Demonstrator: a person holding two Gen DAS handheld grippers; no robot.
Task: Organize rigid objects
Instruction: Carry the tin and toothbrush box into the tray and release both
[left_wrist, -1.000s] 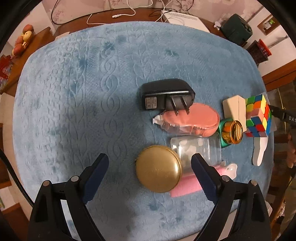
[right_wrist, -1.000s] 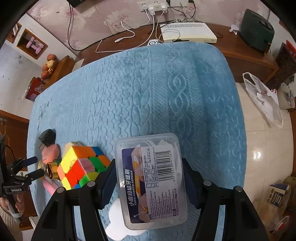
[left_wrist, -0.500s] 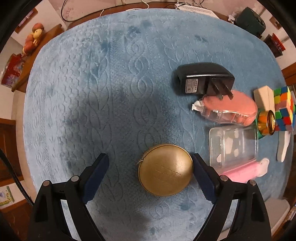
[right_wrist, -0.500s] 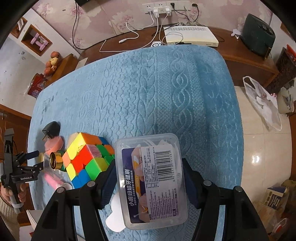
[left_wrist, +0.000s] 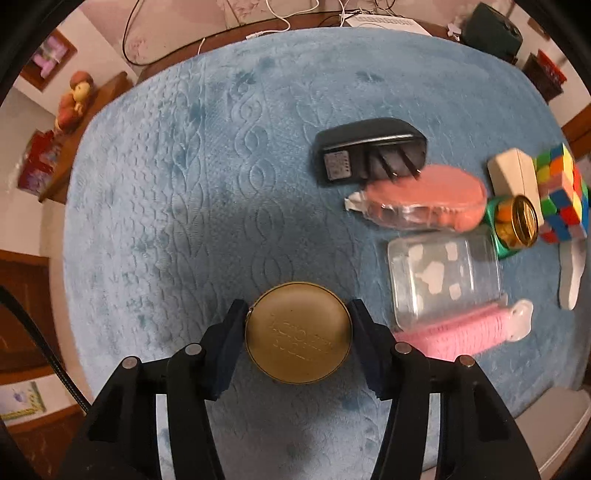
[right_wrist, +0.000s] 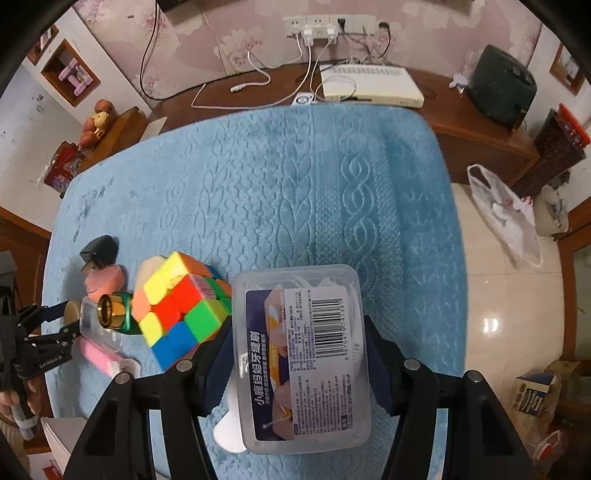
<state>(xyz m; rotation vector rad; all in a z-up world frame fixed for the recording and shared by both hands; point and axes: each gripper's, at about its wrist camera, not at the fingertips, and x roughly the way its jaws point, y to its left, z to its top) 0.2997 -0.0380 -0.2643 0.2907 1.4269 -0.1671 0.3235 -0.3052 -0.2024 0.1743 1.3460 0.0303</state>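
Jaws of the left gripper (left_wrist: 298, 334) have just been closing and are now being pressed against both sides of the round gold tin (left_wrist: 298, 333) on the blue cloth (left_wrist: 184, 203), beside a clear box (left_wrist: 445, 275).

From the right wrist, a labelled plastic box (right_wrist: 303, 354) is being clamped between the right gripper (right_wrist: 301, 363) pads above the cloth, next to a colour cube (right_wrist: 177, 306).

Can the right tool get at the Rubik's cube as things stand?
Probably not yet. The right tool is shut on the clear plastic box, so its fingers are full. The Rubik's cube sits just beside it, uncovered on the blue cloth.
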